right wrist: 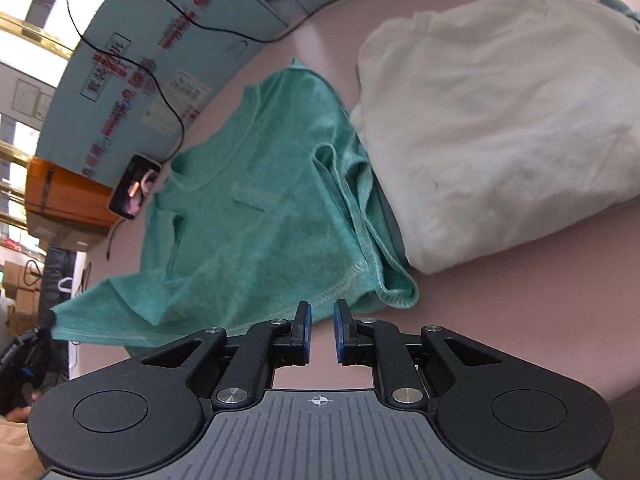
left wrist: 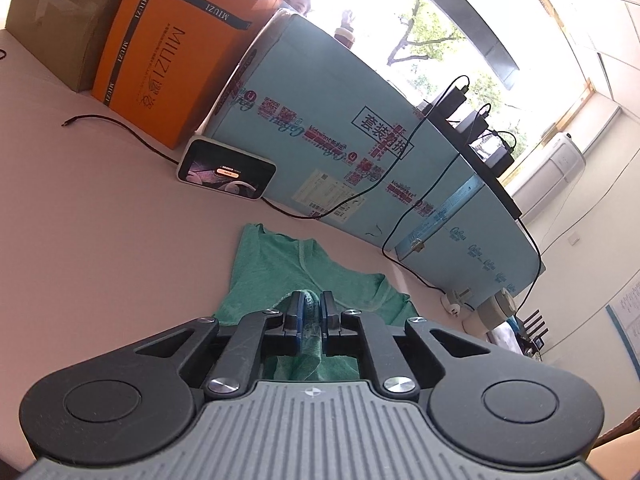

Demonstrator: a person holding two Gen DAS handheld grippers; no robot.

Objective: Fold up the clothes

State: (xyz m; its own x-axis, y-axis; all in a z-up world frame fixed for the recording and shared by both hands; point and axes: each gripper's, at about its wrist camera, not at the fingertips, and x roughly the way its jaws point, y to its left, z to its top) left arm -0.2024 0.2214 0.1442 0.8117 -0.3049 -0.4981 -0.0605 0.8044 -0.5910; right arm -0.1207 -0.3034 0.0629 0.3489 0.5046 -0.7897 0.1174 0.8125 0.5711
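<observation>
The left tool (left wrist: 311, 314) is pinching the green shirt (right wrist: 256, 208) on the pink worktop (right wrist: 500, 320), while the right tool (right wrist: 322, 330) is sitting a little open, holding nothing.

left gripper (left wrist: 311, 314) tilted downward, blue pads (left wrist: 298, 320) clamped on a bunched fold of green shirt (left wrist: 280, 268), right gripper (right wrist: 322, 330) angled steeply down, jaws slightly apart, nothing between them
</observation>
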